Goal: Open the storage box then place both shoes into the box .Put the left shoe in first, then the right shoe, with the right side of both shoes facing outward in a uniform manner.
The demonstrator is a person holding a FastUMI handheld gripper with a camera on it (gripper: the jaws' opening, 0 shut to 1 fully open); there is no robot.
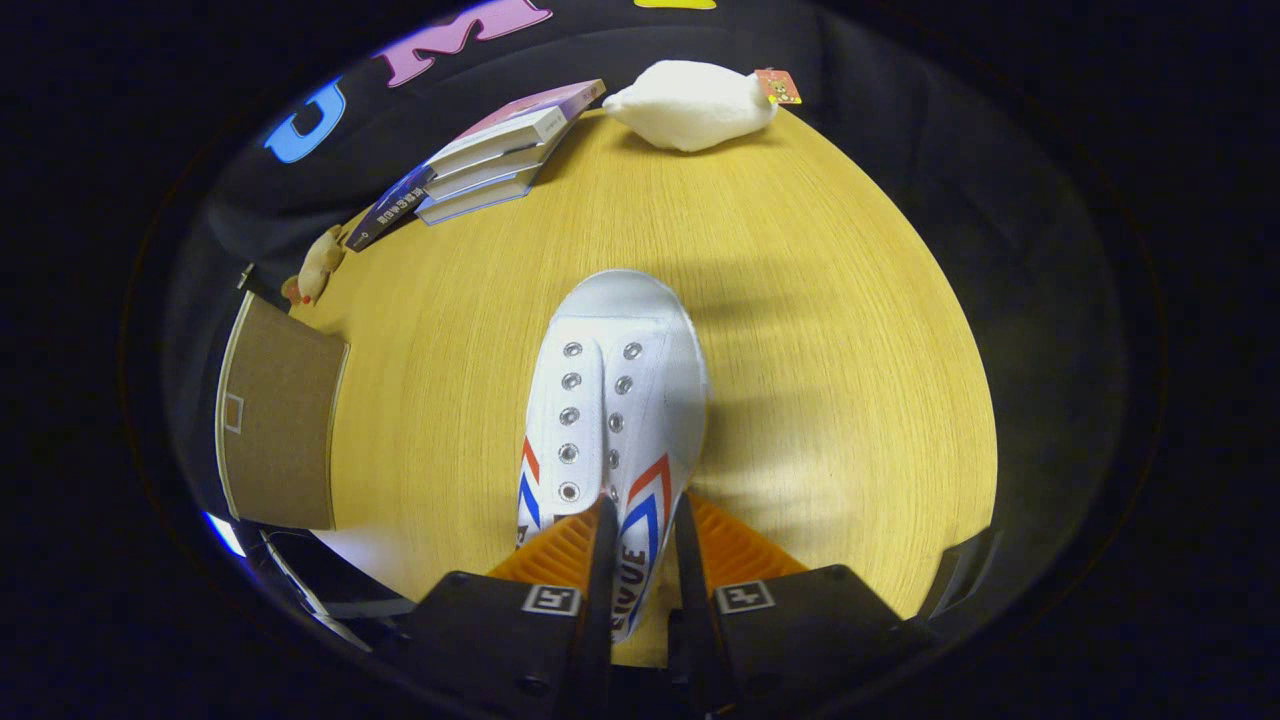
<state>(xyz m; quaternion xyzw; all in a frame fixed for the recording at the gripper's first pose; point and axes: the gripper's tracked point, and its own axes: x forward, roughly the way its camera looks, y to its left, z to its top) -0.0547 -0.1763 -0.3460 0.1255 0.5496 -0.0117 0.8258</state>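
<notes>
The gripper (642, 520) is clamped on the side wall of a shoe (610, 400) over the table (820, 330), toe far, so a shoe is being carried, probably toward the box (280, 420) at left, calling for a leftward swing.

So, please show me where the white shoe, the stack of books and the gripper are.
White shoe (612, 400): gripper view, laceless eyelet area.
Stack of books (495, 160): gripper view, page edges.
Gripper (643, 515): gripper view, between fingertips pinching the shoe's side.
</notes>
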